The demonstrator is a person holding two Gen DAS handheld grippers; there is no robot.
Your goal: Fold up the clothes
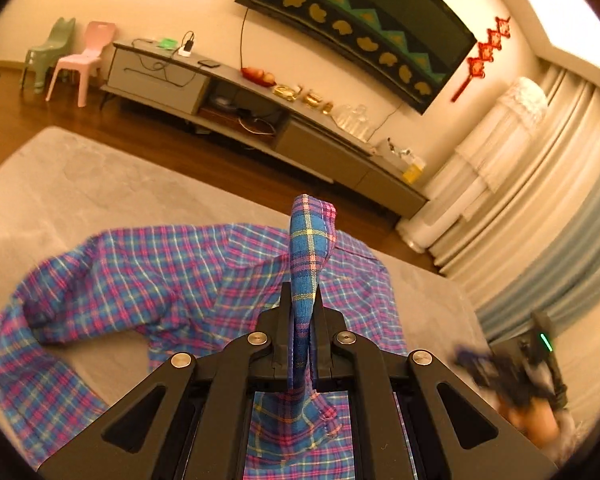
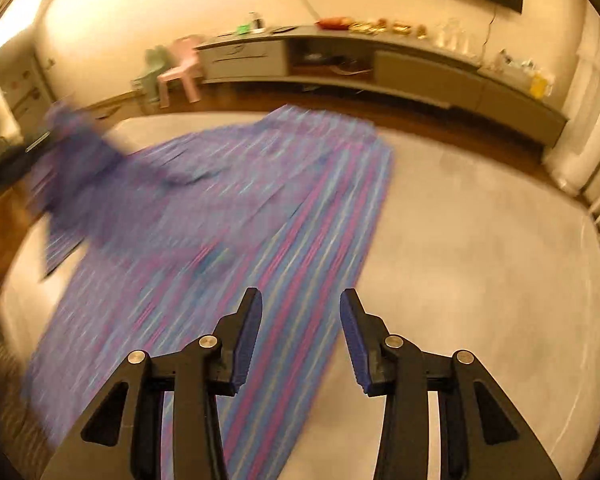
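Plaid shirt [image 1: 172,280] spread loose on grey mat [image 1: 80,176], folding barely begun.
Left hand-held gripper [image 1: 302,312] clamped on a raised strip of its fabric; right hand-held gripper [image 2: 300,320] apart, empty, over the hem edge. Sleeves rumpled, no fold yet made.

floor: dark wood [image 1: 16,120] | low grey TV cabinet [image 1: 160,76] along the wall — phone [image 1: 209,64], charger [image 1: 185,49], plate of fruit [image 1: 258,76], glassware [image 1: 354,120] on top | two small plastic chairs — green chair [image 1: 50,52] just beside pink chair [image 1: 86,60] | red knot ornament [image 1: 485,56] on wall | pale curtains [image 1: 540,184] at right
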